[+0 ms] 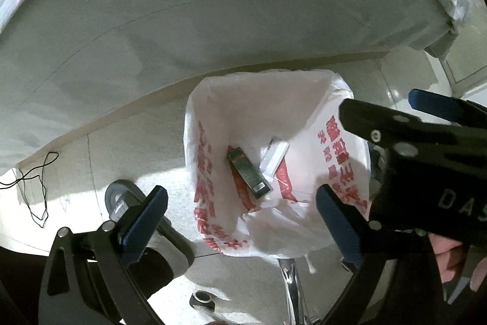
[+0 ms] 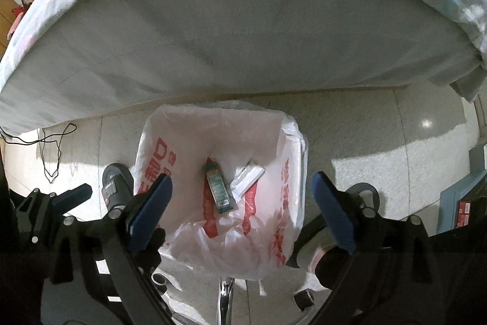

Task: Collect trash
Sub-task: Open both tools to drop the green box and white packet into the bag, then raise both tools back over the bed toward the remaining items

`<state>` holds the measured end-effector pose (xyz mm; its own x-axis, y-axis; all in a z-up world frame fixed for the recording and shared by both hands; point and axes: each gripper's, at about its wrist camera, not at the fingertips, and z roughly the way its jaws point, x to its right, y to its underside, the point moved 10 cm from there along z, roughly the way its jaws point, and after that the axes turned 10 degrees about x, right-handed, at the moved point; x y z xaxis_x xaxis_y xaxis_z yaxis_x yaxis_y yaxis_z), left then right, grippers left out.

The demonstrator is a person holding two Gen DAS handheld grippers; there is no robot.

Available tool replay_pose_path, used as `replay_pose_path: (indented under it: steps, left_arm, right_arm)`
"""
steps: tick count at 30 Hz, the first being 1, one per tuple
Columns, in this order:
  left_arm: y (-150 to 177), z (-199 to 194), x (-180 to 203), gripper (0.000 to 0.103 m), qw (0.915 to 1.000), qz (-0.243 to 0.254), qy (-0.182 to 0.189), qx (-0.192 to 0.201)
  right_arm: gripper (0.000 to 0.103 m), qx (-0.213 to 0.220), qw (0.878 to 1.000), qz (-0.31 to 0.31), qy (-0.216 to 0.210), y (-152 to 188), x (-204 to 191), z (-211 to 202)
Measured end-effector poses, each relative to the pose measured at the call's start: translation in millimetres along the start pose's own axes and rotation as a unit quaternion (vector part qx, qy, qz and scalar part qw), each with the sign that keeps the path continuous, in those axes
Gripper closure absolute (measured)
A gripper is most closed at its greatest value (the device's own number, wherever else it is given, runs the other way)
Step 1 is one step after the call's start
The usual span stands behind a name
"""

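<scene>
both the left claw (image 1: 242, 221) and right claw (image 2: 242, 212) hang spread apart and empty above the bag (image 2: 283, 203), where a green box (image 2: 219, 190) already lies; its limp rim could snag a finger.

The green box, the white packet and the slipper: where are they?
green box (image 2: 219, 190), right wrist view, its printed face.
white packet (image 2: 247, 176), right wrist view, its middle.
slipper (image 2: 112, 190), right wrist view, its strap.

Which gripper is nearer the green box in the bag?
Neither, clearly. Left gripper and right gripper both hang open above the bag, the green box below.
</scene>
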<state>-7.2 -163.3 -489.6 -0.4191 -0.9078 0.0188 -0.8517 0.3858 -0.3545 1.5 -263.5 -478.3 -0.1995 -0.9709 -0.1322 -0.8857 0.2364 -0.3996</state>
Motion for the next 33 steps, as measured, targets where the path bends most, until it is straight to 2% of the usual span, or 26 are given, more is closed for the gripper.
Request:
replay_pose_path:
  steps: [7, 11, 19, 26, 33]
  left_arm:
    - [-3, -8, -5, 0.008, 0.9999, -0.010, 0.000, 0.005]
    - [-7, -19, -10, 0.008, 0.9994, -0.031, 0.006, 0.016]
    - [-23, -62, -24, 0.008, 0.9947, -0.071, 0.013, 0.074]
    - [-38, -98, -40, 0.008, 0.9880, -0.098, 0.017, 0.119]
    - [-68, -140, -58, 0.008, 0.9807, -0.109, 0.015, 0.162]
  right_arm:
    - [0.010, 0.008, 1.000, 0.004, -0.011, -1, 0, -13]
    - [0.007, 0.021, 1.000, 0.005, -0.015, -5, 0, -31]
    - [0.007, 0.070, 0.997, 0.022, -0.029, -18, 2, -91]
    - [0.007, 0.094, 0.995, 0.024, -0.028, -27, 5, -131]
    - [0.007, 0.127, 0.991, 0.009, -0.032, -60, -7, -165]
